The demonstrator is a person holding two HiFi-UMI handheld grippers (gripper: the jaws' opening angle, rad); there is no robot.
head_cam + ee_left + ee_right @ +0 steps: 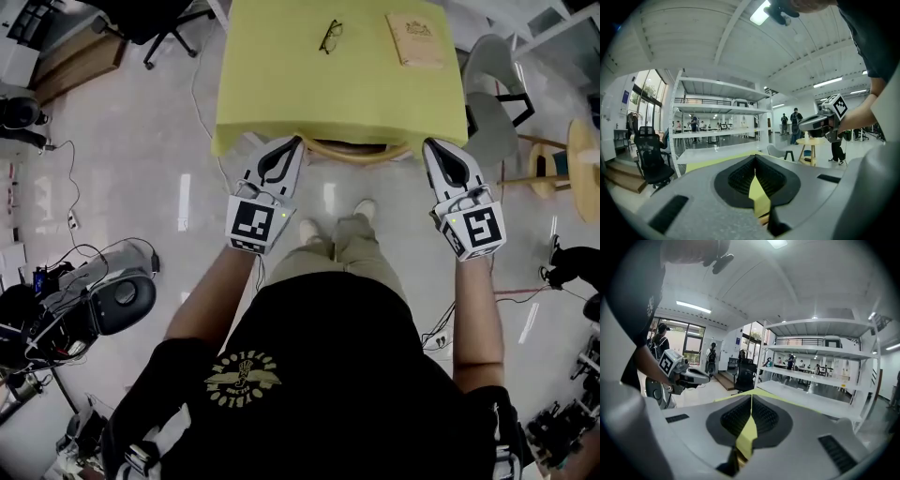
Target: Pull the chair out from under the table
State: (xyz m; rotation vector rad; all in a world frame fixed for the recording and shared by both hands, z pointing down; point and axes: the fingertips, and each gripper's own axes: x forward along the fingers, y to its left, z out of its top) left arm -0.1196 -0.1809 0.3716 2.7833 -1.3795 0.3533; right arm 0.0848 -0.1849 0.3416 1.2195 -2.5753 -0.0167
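The chair is tucked under the yellow table; only the curved wooden top of its back shows below the table's near edge. My left gripper hangs just off the left end of that chair back, at the table edge, shut with nothing in it. My right gripper hangs off the right end, also shut and empty. In the left gripper view the left gripper has its jaws together, with the yellow tabletop showing beyond. The right gripper looks the same in the right gripper view.
A pair of glasses and a booklet lie on the table. A grey chair and a round wooden side table stand to the right. Cables and equipment crowd the floor at left. My feet are just before the chair.
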